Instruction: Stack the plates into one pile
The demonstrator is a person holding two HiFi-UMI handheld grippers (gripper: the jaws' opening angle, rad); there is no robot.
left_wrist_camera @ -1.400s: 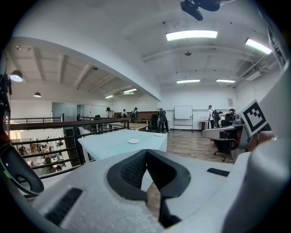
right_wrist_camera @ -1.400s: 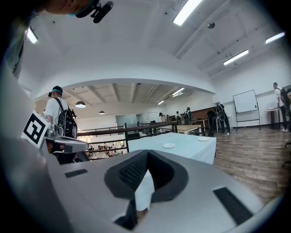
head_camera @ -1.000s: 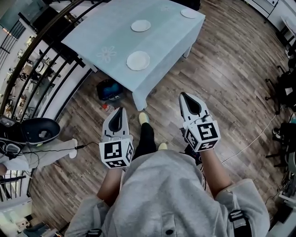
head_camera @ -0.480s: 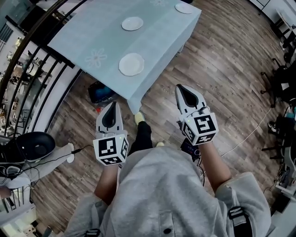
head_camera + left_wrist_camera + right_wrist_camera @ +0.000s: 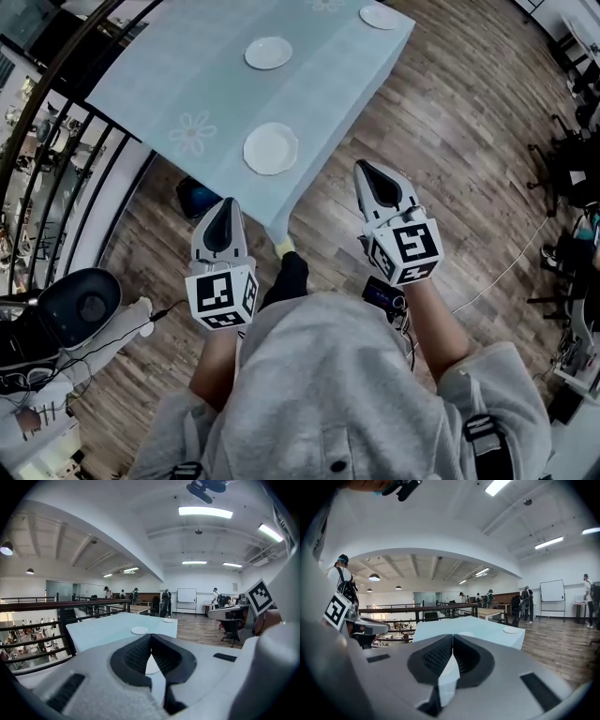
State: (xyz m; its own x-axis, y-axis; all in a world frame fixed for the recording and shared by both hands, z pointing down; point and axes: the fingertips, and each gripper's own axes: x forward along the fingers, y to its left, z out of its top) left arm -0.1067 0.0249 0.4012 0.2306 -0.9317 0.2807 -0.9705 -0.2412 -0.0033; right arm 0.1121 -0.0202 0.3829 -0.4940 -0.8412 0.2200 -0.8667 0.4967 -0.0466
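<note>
**Left side.** A railing (image 5: 66, 141) runs along the left, just beside the table (image 5: 178, 80), which is covered with a pale cloth.

**Left gripper** (image 5: 225, 202): held over the wooden floor (image 5: 469, 169), short of the table's near corner and pointing toward it. Its jaws are clenched tip to tip, with nothing between them.

**Plates.** Three lie singly on the cloth, well apart from one another.
- The near plate (image 5: 271, 148) sits close to the near corner.
- The middle plate (image 5: 268, 52) sits farther in.
- The far plate (image 5: 380, 17) sits by the far right edge.

No plate rests on another.

**Right gripper** (image 5: 362, 169): over the floor, to the right of the table corner and aimed the same way. Its jaws are pressed together and empty.

**Assessment.** The step in hand appears to be the approach, as no stacking has begun and neither tool is within reach of a plate. The next move calls for three things:
- closing the gap to the table;
- parting one pair of jaws;
- taking a plate by its rim, the near plate being the likeliest first pick.

The plates lie flat on cloth, so a jaw must slip under the rim without snagging the fabric.
</note>
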